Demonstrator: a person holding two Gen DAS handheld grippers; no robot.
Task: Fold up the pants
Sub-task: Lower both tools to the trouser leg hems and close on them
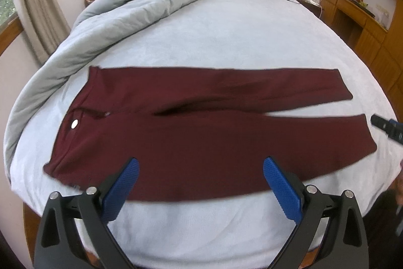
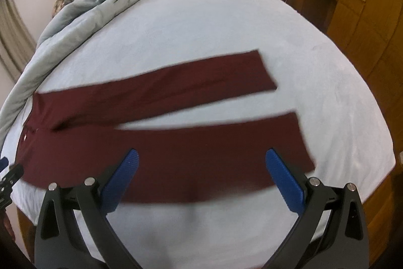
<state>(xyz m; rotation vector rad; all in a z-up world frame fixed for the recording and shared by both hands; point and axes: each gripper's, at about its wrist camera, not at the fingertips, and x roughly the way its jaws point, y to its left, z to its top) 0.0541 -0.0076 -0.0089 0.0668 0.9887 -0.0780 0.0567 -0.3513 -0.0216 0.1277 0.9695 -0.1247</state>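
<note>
left wrist view shows the left gripper (image 1: 200, 169) and right gripper (image 2: 201, 160) both wide open and empty over maroon pants (image 1: 191, 122), whose 3 o'clock legs lie splayed, risking a crooked fold.

Soft indoor light; motion-blurred; fisheye-warped edges

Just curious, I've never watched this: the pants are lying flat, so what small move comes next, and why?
Probably lower both open tools, left and right, onto the near leg's edge to pinch it. The pants lie spread with legs apart, and neither tool grips anything yet.
</note>
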